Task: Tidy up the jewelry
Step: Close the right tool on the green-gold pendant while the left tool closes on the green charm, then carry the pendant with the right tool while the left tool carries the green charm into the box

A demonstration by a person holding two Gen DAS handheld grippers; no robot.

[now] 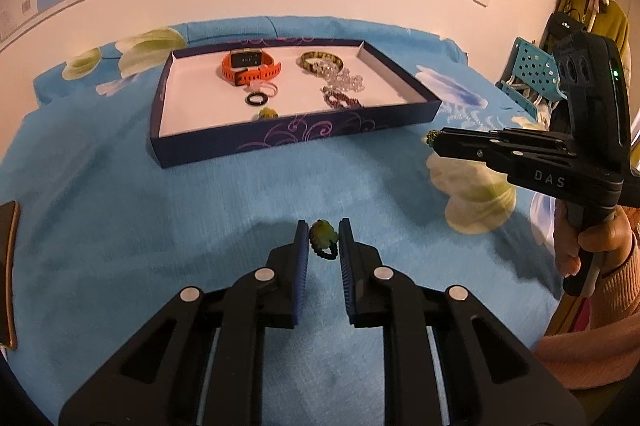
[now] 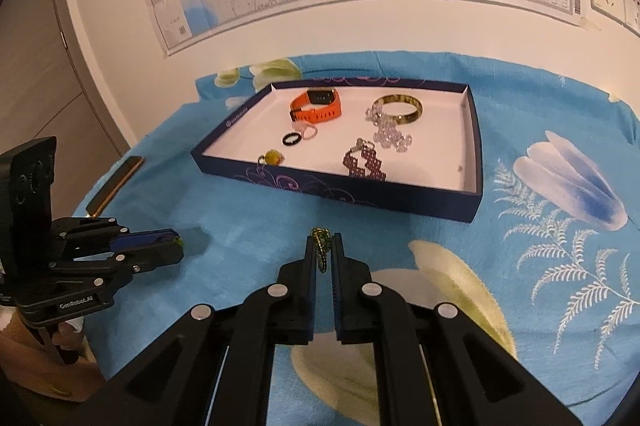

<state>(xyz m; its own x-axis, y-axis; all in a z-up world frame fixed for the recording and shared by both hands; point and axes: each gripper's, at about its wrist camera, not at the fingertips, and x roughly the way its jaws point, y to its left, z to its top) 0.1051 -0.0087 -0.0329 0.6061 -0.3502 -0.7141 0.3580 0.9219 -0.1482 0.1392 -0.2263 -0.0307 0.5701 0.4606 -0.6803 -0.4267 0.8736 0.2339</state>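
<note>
Left gripper [image 1: 323,240] fingers clamped on one green-stone ring [image 1: 322,233], right gripper [image 2: 323,253] fingers pinching one green beaded piece [image 2: 321,246], one navy tray [image 1: 280,140], one orange watch [image 1: 250,65], one gold bangle [image 1: 320,60], blue floral bedsheet [image 1: 160,226]

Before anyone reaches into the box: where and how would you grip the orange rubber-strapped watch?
Grip the orange rubber-strapped watch across its front strap, coming from above. It stands on edge as a closed loop, so the strap offers a thin wall for the tongs to straddle.
</note>
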